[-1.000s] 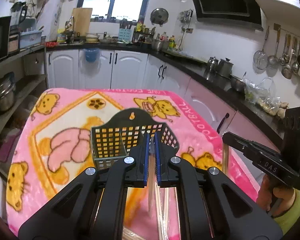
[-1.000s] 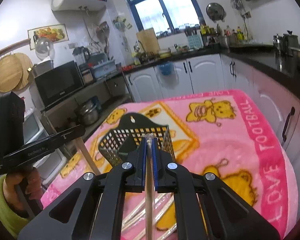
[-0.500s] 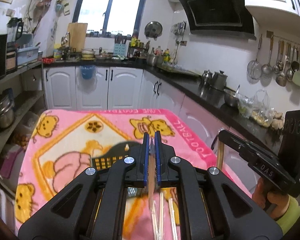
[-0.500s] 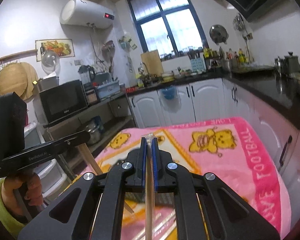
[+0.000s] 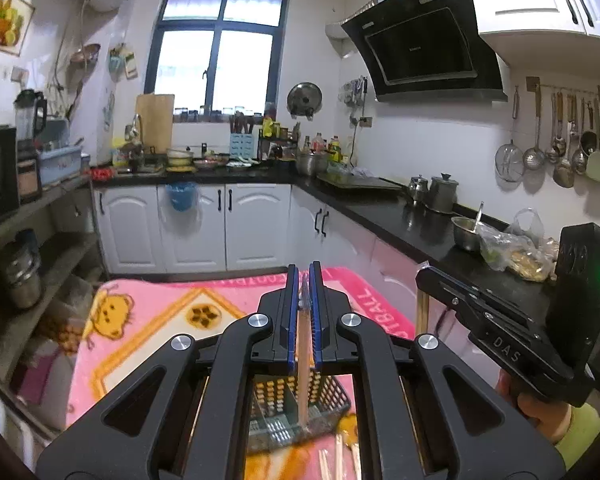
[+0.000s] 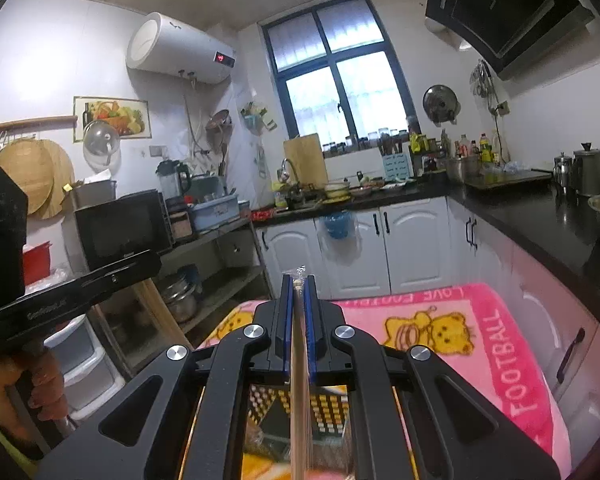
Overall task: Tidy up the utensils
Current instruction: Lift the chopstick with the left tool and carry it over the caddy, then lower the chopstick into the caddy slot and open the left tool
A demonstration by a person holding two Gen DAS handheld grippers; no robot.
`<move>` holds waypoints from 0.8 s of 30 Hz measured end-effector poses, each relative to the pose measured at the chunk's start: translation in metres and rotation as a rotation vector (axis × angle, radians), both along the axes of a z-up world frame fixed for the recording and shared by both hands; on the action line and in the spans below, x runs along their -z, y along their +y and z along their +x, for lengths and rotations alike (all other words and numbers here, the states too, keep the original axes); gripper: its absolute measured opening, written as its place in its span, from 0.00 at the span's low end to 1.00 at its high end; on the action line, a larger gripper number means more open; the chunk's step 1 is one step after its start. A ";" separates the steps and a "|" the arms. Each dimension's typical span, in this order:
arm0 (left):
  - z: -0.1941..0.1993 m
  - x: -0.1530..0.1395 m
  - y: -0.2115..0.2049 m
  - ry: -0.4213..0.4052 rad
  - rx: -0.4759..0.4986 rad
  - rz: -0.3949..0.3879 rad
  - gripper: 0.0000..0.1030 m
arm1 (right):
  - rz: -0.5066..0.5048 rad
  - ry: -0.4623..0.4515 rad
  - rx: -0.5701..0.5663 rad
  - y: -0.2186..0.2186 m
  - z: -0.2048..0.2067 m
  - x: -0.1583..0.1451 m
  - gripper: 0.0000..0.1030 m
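Now: left gripper point(image 5: 305, 280) and right gripper point(image 6: 299, 284) each pinch one chopstick point(image 5: 302, 364), held above the basket point(image 5: 332, 392) on the tabletop. Next: lower tips into a compartment.

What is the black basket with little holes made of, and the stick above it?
The black perforated basket looks like moulded plastic: matte, with an even grid of square holes. The pale tan stick looks like unpainted wood or bamboo; the clear wrapper near its tip suggests a disposable chopstick.
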State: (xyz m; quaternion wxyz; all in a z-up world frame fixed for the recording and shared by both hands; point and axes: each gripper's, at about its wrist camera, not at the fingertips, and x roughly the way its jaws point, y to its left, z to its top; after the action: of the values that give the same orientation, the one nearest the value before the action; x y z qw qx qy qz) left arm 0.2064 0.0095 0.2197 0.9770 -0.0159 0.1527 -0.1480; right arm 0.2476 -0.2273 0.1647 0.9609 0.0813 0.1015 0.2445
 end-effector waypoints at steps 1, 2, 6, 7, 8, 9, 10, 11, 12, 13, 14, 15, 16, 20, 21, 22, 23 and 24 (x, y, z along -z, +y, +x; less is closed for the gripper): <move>0.003 -0.002 0.000 -0.004 -0.004 0.003 0.03 | 0.001 -0.011 0.006 0.001 0.003 -0.002 0.06; 0.006 -0.004 -0.001 -0.006 -0.007 0.006 0.03 | 0.002 -0.019 0.009 0.002 0.006 -0.004 0.06; 0.015 -0.004 -0.002 -0.002 -0.012 0.007 0.03 | 0.003 -0.044 0.016 0.006 0.017 -0.008 0.06; 0.018 -0.002 -0.002 0.001 -0.013 0.006 0.03 | 0.002 -0.049 0.017 0.008 0.019 -0.008 0.06; 0.022 0.000 -0.002 0.006 -0.017 0.002 0.03 | 0.002 -0.059 0.021 0.009 0.022 -0.009 0.06; 0.024 0.002 0.000 0.010 -0.018 0.000 0.03 | 0.003 -0.065 0.022 0.009 0.024 -0.009 0.06; 0.027 0.005 0.001 0.015 -0.019 0.000 0.03 | 0.006 -0.071 0.024 0.010 0.026 -0.009 0.06; 0.030 0.008 0.001 0.023 -0.022 0.001 0.03 | 0.010 -0.077 0.027 0.011 0.029 -0.010 0.06; 0.032 0.011 0.002 0.027 -0.023 0.003 0.03 | 0.015 -0.083 0.029 0.011 0.031 -0.009 0.06; 0.035 0.014 0.003 0.030 -0.027 0.007 0.03 | 0.019 -0.091 0.030 0.011 0.033 -0.009 0.06; 0.038 0.018 0.003 0.034 -0.029 0.010 0.03 | 0.023 -0.101 0.034 0.011 0.035 -0.009 0.06; 0.040 0.020 0.004 0.040 -0.029 0.009 0.03 | 0.024 -0.107 0.039 0.011 0.038 -0.009 0.06; 0.043 0.023 0.004 0.046 -0.029 0.005 0.03 | 0.025 -0.108 0.047 0.011 0.041 -0.007 0.06; 0.052 0.033 0.007 0.059 -0.029 0.000 0.03 | 0.037 -0.101 0.070 0.011 0.053 0.001 0.06; 0.053 0.035 0.006 0.059 -0.030 0.003 0.03 | 0.039 -0.099 0.072 0.011 0.056 0.003 0.06; 0.055 0.038 0.005 0.059 -0.031 0.008 0.03 | 0.043 -0.096 0.079 0.011 0.059 0.008 0.06; 0.058 0.042 0.005 0.065 -0.029 0.010 0.03 | 0.045 -0.095 0.084 0.011 0.061 0.011 0.06; 0.060 0.045 0.004 0.071 -0.027 0.008 0.03 | 0.048 -0.095 0.088 0.010 0.063 0.013 0.06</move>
State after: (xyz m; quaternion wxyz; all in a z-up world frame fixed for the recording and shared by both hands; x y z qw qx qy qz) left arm 0.2665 0.0137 0.1746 0.9729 -0.0192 0.1877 -0.1337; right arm 0.3108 -0.2170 0.1518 0.9722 0.0968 0.0464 0.2081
